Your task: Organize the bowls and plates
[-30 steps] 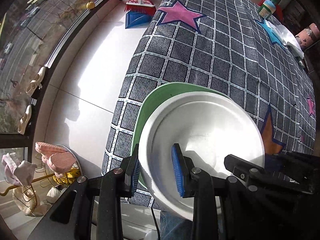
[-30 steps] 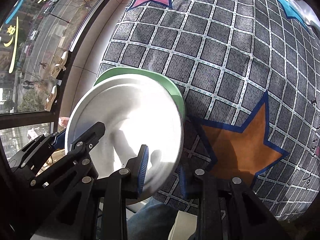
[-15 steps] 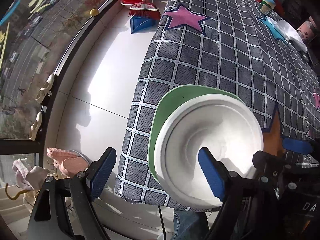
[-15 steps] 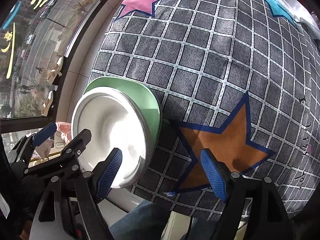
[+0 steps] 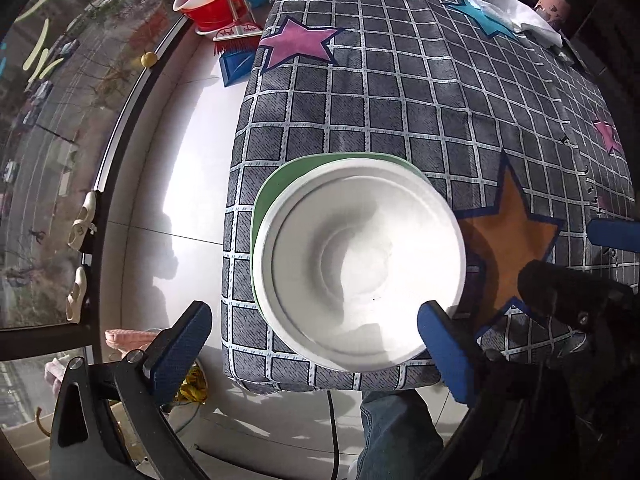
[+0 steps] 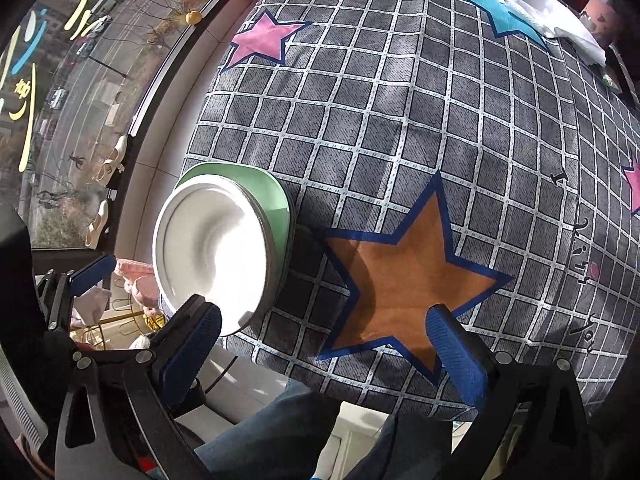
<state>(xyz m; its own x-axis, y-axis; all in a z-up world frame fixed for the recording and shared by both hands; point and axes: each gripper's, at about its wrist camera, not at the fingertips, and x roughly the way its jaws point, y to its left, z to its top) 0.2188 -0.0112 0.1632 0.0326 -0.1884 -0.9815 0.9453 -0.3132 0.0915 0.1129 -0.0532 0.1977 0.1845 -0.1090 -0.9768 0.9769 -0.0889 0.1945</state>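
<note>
I have the white bowl (image 5: 360, 272) stacked on the green plate (image 5: 276, 188) at the table's (image 5: 400, 112) lower-left edge; both tongs, left (image 5: 312, 344) and right (image 6: 324, 344), are opening wide with nothing between them; I should lift straight clear without nudging the overhanging stack.

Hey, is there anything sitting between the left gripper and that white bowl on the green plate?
Nothing visible. The left gripper, jaws opening, hangs right over the white bowl on the green plate with only open air between.
</note>
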